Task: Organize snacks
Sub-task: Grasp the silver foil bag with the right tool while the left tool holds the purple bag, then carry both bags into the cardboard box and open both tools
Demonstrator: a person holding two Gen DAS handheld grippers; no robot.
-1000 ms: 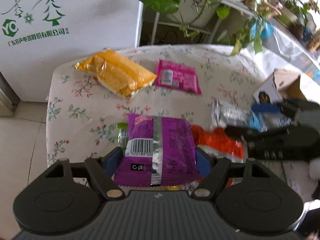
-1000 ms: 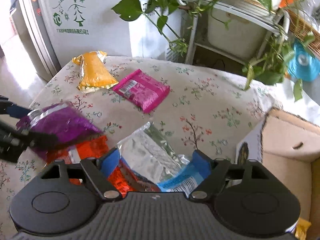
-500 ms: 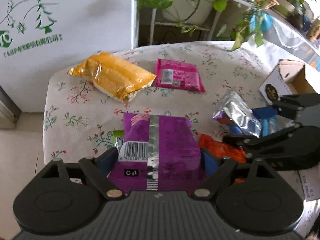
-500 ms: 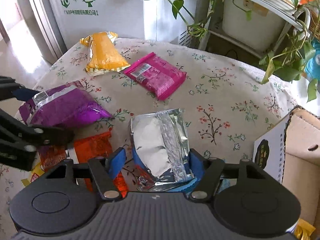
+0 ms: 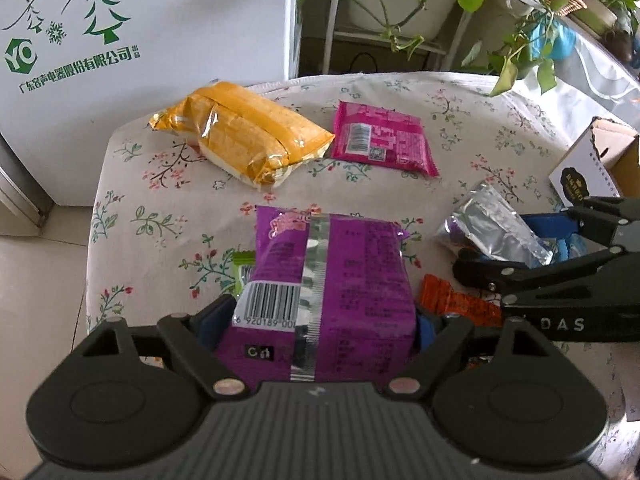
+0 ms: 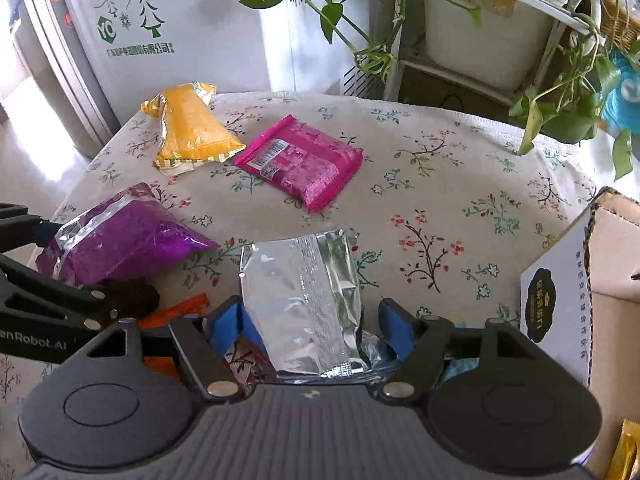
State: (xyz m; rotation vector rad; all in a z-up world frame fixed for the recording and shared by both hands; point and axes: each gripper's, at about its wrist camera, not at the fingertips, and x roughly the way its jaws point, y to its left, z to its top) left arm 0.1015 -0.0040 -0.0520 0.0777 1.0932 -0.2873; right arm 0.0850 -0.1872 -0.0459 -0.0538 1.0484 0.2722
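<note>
We hold the purple snack bag (image 5: 328,280) in the left gripper (image 5: 320,320), blue fingers (image 5: 214,320) pressed on both sides of its lower half, barcode side up, bag raised above the desk (image 5: 160,208) with its top end pointing away from us; from the right wrist view the same purple snack bag (image 6: 124,240) sits between the left gripper's black arms at the left edge. The right gripper (image 6: 316,328) has the silver foil packet (image 6: 308,300) between its fingers (image 6: 394,328); the left pad touches the packet edge, the right pad shows a small gap, so we cannot tell for sure that it is clamped, fingers at a medium spread. In the left view the silver foil packet (image 5: 496,232) sticks out from the right gripper (image 5: 516,240). Under both lies an orange packet (image 5: 456,300), and a green wrapper (image 5: 244,272) peeks out left of the purple bag. Far side of the desk: yellow snack bag (image 6: 192,132) and magenta packet (image 6: 300,164) flat, just beside each other, corners nearly touching. Cardboard box (image 6: 612,280) stands open at the right desk edge, a yellow wrapper (image 6: 624,452) visible at its lower corner, rest of inside not visible. White appliance (image 5: 120,20) with green tree print and potted plants (image 6: 560,80) behind the desk
</note>
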